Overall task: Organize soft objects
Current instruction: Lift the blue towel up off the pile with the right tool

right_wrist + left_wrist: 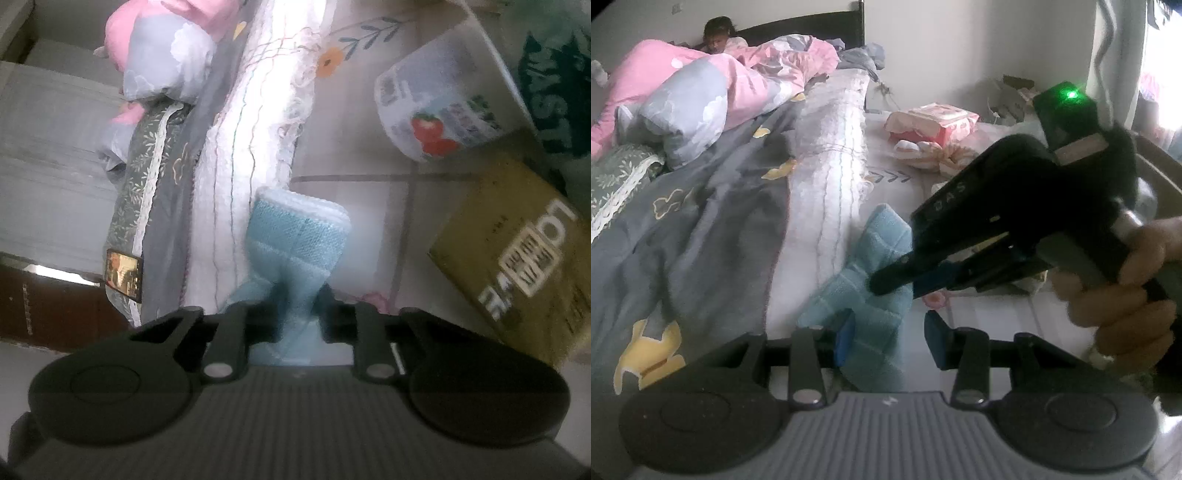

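Note:
A light blue towel [875, 295] hangs beside the bed's white quilted edge [827, 184]. In the left wrist view my left gripper [888, 338] stands open, its left blue pad against the towel's lower part. My right gripper [897, 282] reaches in from the right and is shut on the towel's middle. In the right wrist view the towel [295, 236] is bunched between the right gripper's [297, 325] fingers, its folded end spreading out beyond them.
A grey duvet [701, 229] and pink and grey bedding [701, 88] cover the bed; a child lies at the head [716, 37]. Pink packs and cloths [931, 129] lie on a far surface. A white printed container [432, 107] and a yellow box [524, 258] sit at right.

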`<state>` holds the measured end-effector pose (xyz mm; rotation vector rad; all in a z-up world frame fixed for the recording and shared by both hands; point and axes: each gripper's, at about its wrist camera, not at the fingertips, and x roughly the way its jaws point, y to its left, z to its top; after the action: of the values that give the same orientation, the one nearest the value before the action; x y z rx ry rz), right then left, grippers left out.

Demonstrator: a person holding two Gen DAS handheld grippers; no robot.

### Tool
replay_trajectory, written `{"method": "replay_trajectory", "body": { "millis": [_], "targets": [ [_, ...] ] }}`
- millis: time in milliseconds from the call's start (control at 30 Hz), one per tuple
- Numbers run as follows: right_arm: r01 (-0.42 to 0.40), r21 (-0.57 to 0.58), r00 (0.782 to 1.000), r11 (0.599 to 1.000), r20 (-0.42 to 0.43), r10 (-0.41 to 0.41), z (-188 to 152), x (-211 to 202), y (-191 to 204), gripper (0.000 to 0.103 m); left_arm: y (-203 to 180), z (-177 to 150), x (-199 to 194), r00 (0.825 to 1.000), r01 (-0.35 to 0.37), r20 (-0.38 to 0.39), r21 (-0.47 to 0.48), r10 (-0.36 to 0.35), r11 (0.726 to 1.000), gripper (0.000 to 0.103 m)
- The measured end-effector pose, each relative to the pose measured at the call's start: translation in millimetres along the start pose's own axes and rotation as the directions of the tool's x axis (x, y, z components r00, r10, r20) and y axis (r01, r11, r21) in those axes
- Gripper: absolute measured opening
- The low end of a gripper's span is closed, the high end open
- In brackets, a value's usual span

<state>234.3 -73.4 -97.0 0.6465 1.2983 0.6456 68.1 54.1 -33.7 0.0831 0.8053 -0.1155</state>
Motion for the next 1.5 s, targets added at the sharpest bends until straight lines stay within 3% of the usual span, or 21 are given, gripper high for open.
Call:
{"method": "replay_trajectory", "body": {
  "millis": [200,400,533,833,1167,1433,1500],
  "targets": [
    [0.02,0.009,1.0,1.0,0.012,-0.021,-20.3,-37.3,-15.3,0.012,-22.2,-7.6,-12.0,0.995,0.098,-0.02,0.039,-0.097,0.994,0.045],
    [0.053,0.053,0.998,0.997,0.019,-0.054,-62.0,-96.1,-50.0,0.012,-57.5,-23.1,-28.5,0.972,0.234,-0.038,0.086,-0.232,0.968,0.046],
    [0.077,0.075,0.997,0.994,0.022,-0.078,-80.9,-117.7,-61.4,0.012,-71.7,-29.9,-30.8,0.963,0.268,-0.038,0.104,-0.265,0.958,0.049],
    [0.059,0.007,0.996,0.998,0.061,-0.059,-76.7,-120.2,-46.5,0.02,-57.1,-36.1,-9.7,0.967,0.241,-0.086,0.02,-0.238,0.97,0.049],
    [0.01,-0.067,0.989,0.998,0.145,-0.001,-62.9,-130.1,-23.5,0.02,-43.0,-41.4,-7.7,0.969,0.234,-0.084,-0.009,-0.234,0.972,0.051],
    [0.05,-0.048,0.997,0.998,0.057,-0.047,-47.3,-77.5,-29.1,0.019,-40.0,-44.6,-7.9,0.968,0.236,-0.084,-0.024,-0.237,0.971,0.052],
    [0.032,-0.027,0.999,0.999,0.036,-0.031,-44.8,-66.2,-36.0,0.012,-38.7,-43.8,-10.6,0.97,0.229,-0.081,-0.022,-0.23,0.973,0.051]
  ]
}}
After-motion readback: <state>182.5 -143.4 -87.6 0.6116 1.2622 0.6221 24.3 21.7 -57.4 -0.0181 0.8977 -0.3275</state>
